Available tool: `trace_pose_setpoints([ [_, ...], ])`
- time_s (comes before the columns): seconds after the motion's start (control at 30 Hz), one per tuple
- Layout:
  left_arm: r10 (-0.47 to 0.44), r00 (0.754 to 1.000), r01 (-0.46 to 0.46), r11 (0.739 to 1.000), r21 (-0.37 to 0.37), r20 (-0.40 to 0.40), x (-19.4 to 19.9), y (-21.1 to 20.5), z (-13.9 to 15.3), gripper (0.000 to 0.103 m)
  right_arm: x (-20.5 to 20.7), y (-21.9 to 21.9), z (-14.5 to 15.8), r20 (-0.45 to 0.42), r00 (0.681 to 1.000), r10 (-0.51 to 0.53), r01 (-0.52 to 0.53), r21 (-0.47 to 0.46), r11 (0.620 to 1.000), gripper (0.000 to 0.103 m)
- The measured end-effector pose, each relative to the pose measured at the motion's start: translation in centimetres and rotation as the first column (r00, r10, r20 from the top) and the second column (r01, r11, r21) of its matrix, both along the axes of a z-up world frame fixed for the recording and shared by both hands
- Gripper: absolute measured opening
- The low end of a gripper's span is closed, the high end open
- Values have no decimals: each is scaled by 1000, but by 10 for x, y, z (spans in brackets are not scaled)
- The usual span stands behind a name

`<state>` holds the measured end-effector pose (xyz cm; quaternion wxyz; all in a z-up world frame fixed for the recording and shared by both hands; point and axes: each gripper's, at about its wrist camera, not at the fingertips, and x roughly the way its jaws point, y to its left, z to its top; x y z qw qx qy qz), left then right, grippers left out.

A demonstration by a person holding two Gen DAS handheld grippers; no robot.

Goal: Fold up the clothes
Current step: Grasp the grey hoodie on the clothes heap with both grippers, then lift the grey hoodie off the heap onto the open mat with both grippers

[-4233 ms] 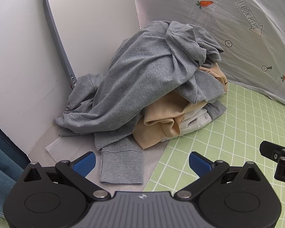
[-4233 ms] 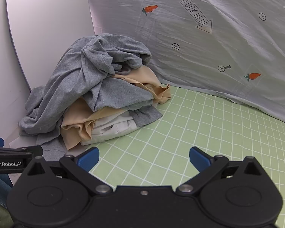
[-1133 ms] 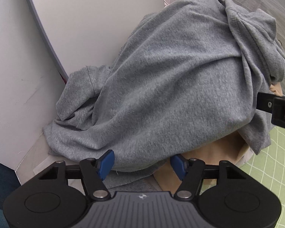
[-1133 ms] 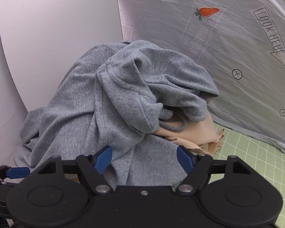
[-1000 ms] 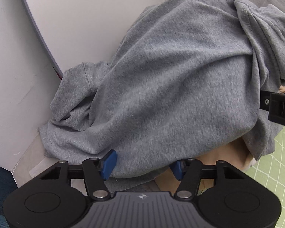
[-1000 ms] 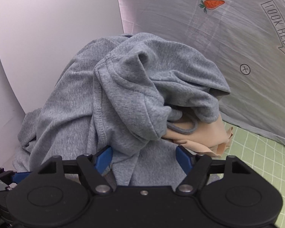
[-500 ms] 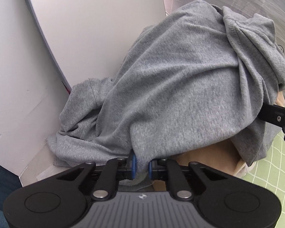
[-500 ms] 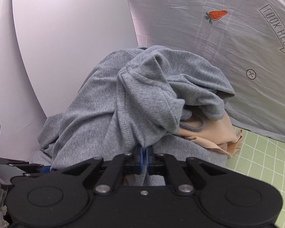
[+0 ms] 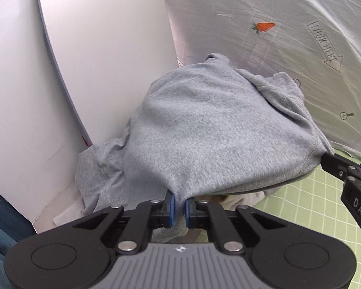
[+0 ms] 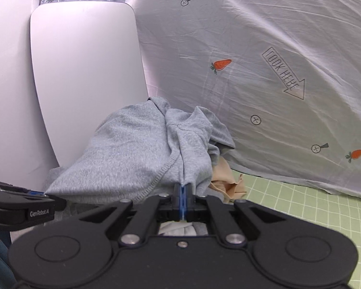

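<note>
Both grippers clamped on grey sweatshirt

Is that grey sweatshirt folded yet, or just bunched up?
Bunched up: the grey sweatshirt hangs in loose wrinkles, pinched by the left tongs and right tongs.

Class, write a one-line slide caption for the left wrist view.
Left gripper shut on the grey sweatshirt, pinching its lower edge beside the green grid mat.
</note>
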<state>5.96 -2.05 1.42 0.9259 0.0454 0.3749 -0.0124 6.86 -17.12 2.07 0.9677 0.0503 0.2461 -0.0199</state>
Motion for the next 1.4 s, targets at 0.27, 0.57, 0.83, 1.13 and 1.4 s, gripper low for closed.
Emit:
trace_pose_setpoints([
  [0.27, -133, 980, 117, 987, -112, -146, -18, -34, -25, 15, -20, -86, -11, -127, 949, -290, 291, -5, 957, 0],
  [0.57, -27, 999, 24, 996, -86, -36, 45, 51, 6, 52, 17, -76, -24, -193, 956, -221, 246, 114, 963, 35],
  [0.83, -94, 995, 98, 992, -82, 43, 144, 89, 9, 80, 97, -61, -27, -182, 965, -189, 232, 255, 939, 78],
  [1.13, -236, 972, 234, 951, -202, 14, 201, 72, -18, 83, 151, -61, -51, -269, 941, -206, 291, 328, 899, 69],
  [1.4, -204, 977, 176, 937, -302, -63, 208, 77, -24, 50, 160, -37, -53, -281, 940, -193, 258, 217, 941, 15],
])
